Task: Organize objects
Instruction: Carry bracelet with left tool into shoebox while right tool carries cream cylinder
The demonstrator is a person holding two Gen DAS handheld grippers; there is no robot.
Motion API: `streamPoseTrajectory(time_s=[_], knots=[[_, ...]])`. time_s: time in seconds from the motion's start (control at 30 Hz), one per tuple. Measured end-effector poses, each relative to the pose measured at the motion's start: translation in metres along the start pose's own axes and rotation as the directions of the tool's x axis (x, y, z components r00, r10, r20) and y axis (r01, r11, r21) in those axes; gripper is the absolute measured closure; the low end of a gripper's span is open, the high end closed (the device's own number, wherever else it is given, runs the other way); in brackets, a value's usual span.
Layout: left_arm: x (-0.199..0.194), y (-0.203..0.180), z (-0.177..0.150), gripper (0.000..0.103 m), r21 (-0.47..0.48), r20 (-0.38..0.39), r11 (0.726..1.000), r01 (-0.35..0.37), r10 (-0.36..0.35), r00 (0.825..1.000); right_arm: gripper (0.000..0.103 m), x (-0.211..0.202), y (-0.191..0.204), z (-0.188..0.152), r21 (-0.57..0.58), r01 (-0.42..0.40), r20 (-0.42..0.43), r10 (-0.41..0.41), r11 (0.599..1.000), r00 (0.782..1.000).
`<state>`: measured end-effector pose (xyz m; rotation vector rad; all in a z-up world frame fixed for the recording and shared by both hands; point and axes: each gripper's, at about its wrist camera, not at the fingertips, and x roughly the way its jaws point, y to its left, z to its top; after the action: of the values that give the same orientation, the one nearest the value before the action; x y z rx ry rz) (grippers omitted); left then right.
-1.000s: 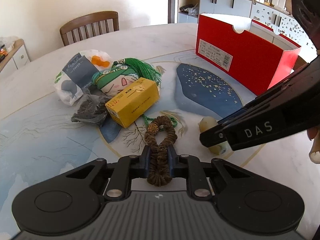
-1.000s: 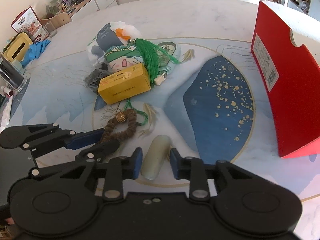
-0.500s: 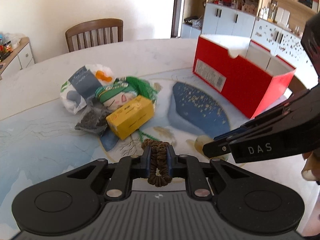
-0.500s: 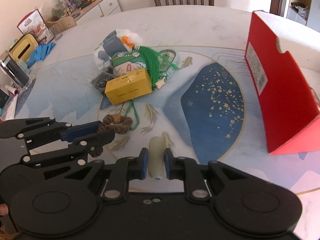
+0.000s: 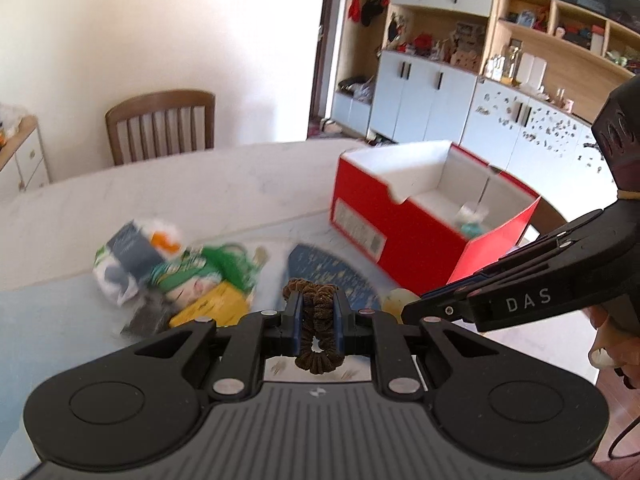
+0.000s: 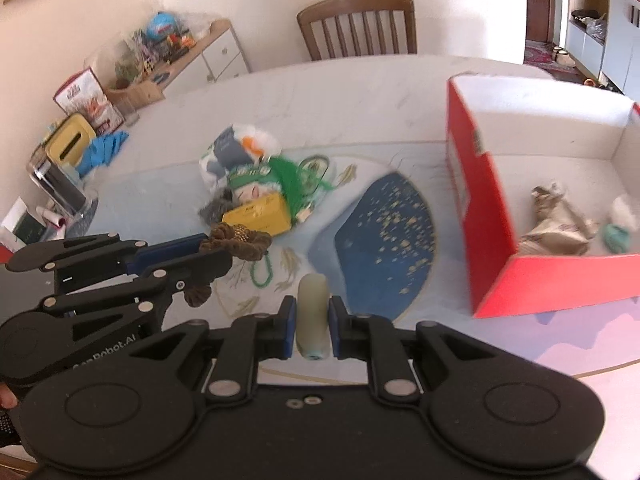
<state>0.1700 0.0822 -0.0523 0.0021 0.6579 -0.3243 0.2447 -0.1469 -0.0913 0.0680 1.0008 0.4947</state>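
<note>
The left gripper is clamped on a brown fabric scrunchie, and the right gripper is clamped on a pale cylindrical tube. Both are held above the table, near the open red cardboard box.

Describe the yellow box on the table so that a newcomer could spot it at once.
Start at the open red box on the round table, then look across the dark blue patch to the heap of clutter. The yellow box lies at the heap's near edge: the only hard, rectangular, plain yellow thing among soft bags and green tassels.
</note>
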Motion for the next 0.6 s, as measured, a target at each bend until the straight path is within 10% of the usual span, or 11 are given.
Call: streamPoseTrajectory(time_s=[0.6], knots=[[0.035, -0.07, 0.064, 0.088, 0.047, 0.03, 0.997, 0.062, -0.064, 0.998, 0.088, -0.062, -0.101, 0.036, 0.064, 0.112, 0.166, -0.121, 0.992, 0.979]])
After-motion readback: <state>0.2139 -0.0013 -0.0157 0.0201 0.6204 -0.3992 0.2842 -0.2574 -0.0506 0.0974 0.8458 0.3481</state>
